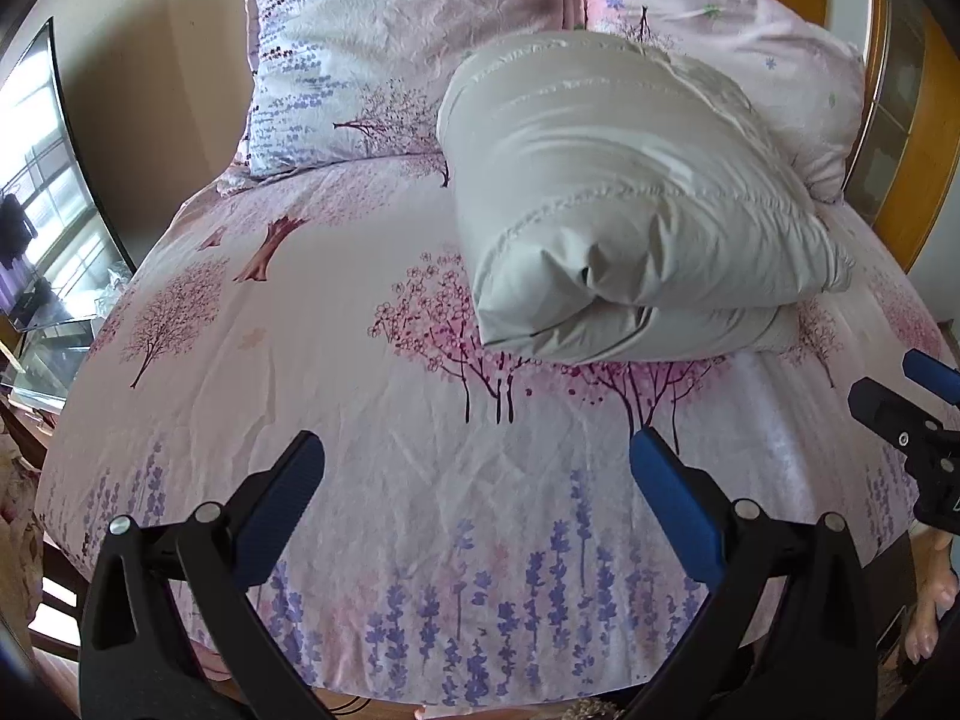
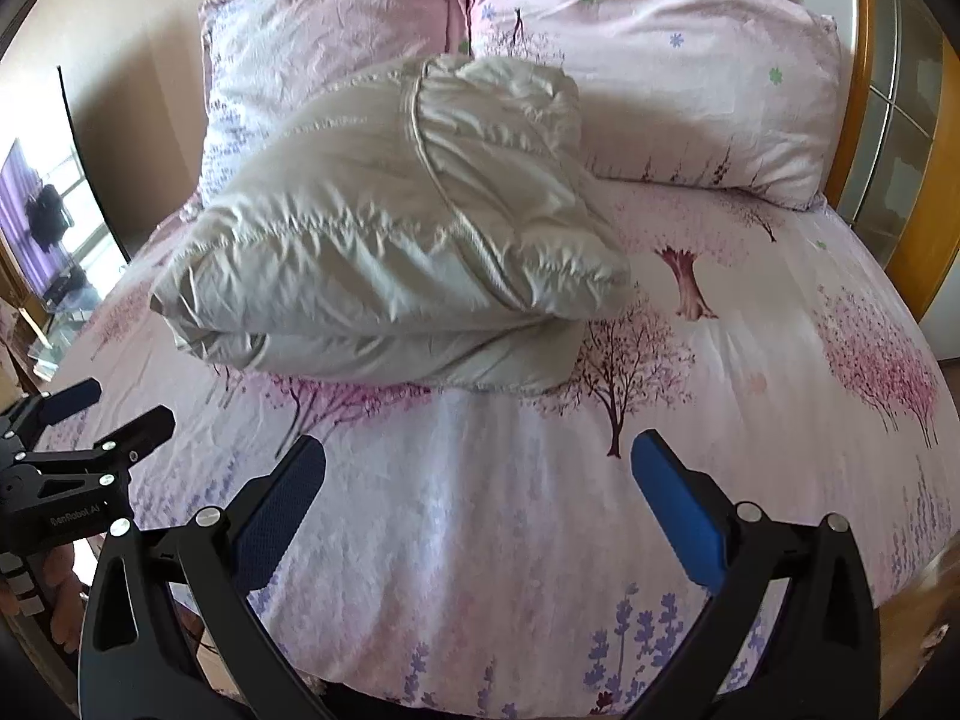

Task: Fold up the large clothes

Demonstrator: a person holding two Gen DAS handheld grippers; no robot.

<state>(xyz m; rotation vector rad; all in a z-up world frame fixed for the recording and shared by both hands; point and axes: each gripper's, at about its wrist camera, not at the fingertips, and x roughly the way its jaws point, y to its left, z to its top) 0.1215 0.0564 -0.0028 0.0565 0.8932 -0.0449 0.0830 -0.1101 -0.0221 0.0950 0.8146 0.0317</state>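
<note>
Left wrist view: a bed [image 1: 336, 396] fills the frame, covered by a pink sheet printed with trees and lavender. Two matching pillows [image 1: 384, 42] lean against a tan wall, a dark screen [image 1: 54, 198] stands at left, and wood framing runs down the right. A folded, puffy grey coat [image 1: 624, 204] lies on the sheet in front of the pillows, ahead and right of the left gripper [image 1: 477, 450]. Its long axis runs from near the gripper back toward the pillows. The left gripper is spread wide, holding nothing.

Right wrist view: the same bed [image 2: 750, 420]. The coat [image 2: 384, 240] lies ahead and left of the right gripper [image 2: 477, 450], which gapes wide and holds nothing. The coat's bulky rounded end points toward the pillows [image 2: 660, 60].
</note>
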